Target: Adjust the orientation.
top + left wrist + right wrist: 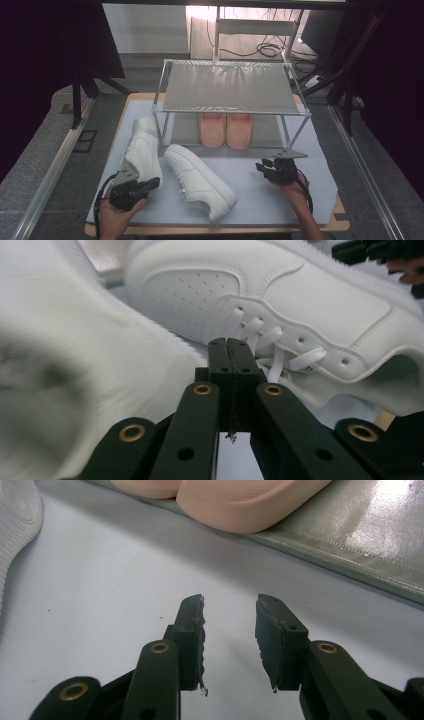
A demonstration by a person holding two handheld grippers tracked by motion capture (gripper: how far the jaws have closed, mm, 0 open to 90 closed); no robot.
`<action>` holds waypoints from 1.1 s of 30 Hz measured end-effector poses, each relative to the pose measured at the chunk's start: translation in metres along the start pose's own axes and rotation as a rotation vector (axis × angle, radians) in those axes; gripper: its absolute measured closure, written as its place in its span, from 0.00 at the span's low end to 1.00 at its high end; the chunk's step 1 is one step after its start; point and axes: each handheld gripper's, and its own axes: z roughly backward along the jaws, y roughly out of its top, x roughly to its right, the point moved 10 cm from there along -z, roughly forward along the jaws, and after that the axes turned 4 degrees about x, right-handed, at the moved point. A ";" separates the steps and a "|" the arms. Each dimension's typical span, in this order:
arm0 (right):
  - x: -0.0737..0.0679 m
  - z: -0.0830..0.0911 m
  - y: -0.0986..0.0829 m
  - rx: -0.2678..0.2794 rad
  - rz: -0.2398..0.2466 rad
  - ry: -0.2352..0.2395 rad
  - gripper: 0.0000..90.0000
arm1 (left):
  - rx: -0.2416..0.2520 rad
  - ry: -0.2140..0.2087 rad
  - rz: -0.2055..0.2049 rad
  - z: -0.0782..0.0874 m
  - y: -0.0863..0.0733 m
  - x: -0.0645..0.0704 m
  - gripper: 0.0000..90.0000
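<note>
Two white sneakers lie on the white mat (260, 200). One sneaker (142, 147) rests at the left, toe toward the rack. The other sneaker (200, 181) lies tipped on its side in the middle, laces toward my left gripper (156, 182). In the left gripper view, that gripper (230, 342) is shut with nothing between its jaws, just short of the middle sneaker's laces (280, 352); the left sneaker (75, 365) blurs close by. My right gripper (260, 166) hovers open over bare mat. In the right gripper view, that gripper (230, 602) holds nothing.
A metal two-shelf rack (227, 87) stands at the back of the table. A pair of pink slippers (225, 130) sits on its lower shelf (360, 535), slippers (240, 500) just ahead of the right gripper. Rack legs stand beside the left sneaker and the right gripper.
</note>
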 end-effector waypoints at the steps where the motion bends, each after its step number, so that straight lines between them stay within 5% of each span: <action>1: 0.000 0.000 0.000 0.000 0.000 0.000 0.72 | 0.010 0.004 0.004 0.004 0.001 -0.002 1.00; 7: -0.002 -0.002 -0.001 -0.004 0.005 0.003 0.72 | 0.073 0.057 0.036 0.034 0.014 -0.026 1.00; 9: -0.002 -0.001 0.000 -0.003 0.005 0.003 0.72 | 0.069 0.091 0.062 0.038 0.012 -0.043 1.00; 13: -0.002 -0.001 0.000 -0.001 0.003 0.001 0.72 | 0.043 0.155 0.111 0.036 0.002 -0.073 1.00; 19: -0.002 -0.003 -0.001 -0.005 0.005 0.003 0.72 | -0.029 0.135 0.147 0.008 -0.011 -0.086 1.00; 22: -0.003 -0.003 -0.001 -0.009 0.006 0.006 0.72 | -0.073 0.133 0.141 -0.008 -0.016 -0.089 1.00; 30: -0.001 -0.004 -0.004 -0.014 0.001 0.004 0.72 | -0.141 0.264 0.054 -0.004 -0.019 -0.111 1.00; 32: -0.001 -0.004 -0.004 -0.015 0.003 0.004 0.72 | -0.155 0.295 0.061 0.000 -0.020 -0.124 1.00; 33: -0.001 -0.004 -0.004 -0.015 0.003 0.005 0.72 | -0.148 0.279 0.083 0.001 -0.021 -0.128 1.00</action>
